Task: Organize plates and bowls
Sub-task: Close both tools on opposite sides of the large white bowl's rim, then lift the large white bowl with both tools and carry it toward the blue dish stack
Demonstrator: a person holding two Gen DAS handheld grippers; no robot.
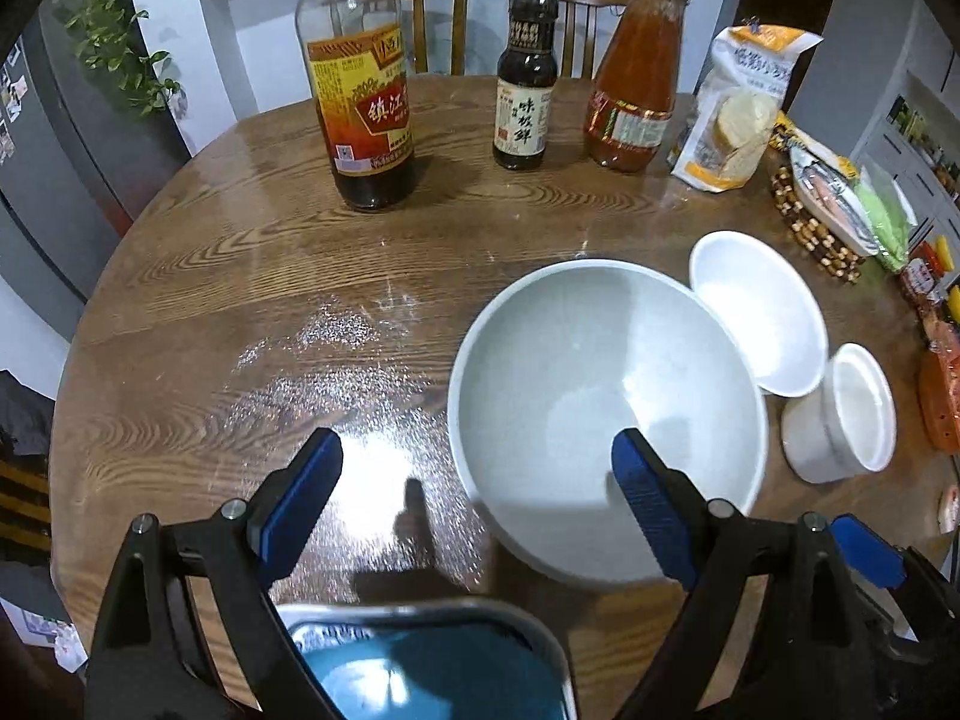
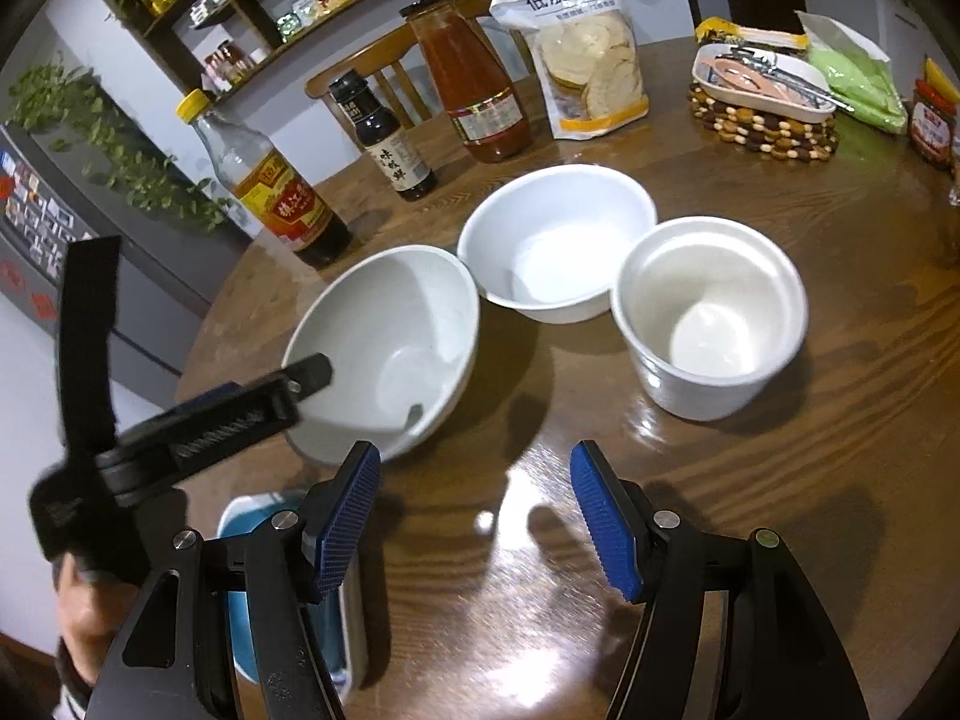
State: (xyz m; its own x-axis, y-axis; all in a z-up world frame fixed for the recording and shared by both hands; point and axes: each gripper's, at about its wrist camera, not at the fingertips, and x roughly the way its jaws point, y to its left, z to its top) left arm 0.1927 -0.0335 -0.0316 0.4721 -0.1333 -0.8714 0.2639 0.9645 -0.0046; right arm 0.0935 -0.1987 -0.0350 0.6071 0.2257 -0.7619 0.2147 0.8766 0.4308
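The left gripper (image 1: 477, 483) is being held with its jaws spread wide above the round wooden table (image 1: 240, 276); its right pad is hanging inside the large white bowl (image 1: 606, 420), just over the near rim, while its left pad is hovering over bare, glossy wood outside the bowl — whether the rim is being touched cannot be told. Nothing is being gripped. Just beyond and to the right of that bowl, a shallower white bowl (image 1: 759, 312) is being overlapped at its edge, and a small white cup (image 1: 840, 420) is standing farther right, apart from both. A blue dish with a pale rim (image 1: 432, 660) is lying directly below the gripper, at the table's near edge.

The right gripper (image 2: 477, 519) is being held half open over empty tabletop, with nothing between its blue pads; the large bowl is sitting ahead and to its left, the shallow bowl straight ahead, the cup ahead and to its right. The left tool's black finger is seen reaching over the large bowl's rim from the left.

Far ahead of both grippers, a vinegar bottle (image 1: 360, 90), a dark soy sauce bottle (image 1: 525, 84), a bottle of red sauce (image 1: 636, 84) and a flour bag (image 1: 738, 108) are being kept in a row; a beaded trivet (image 2: 762, 117) with a tray on it is lying to the right.
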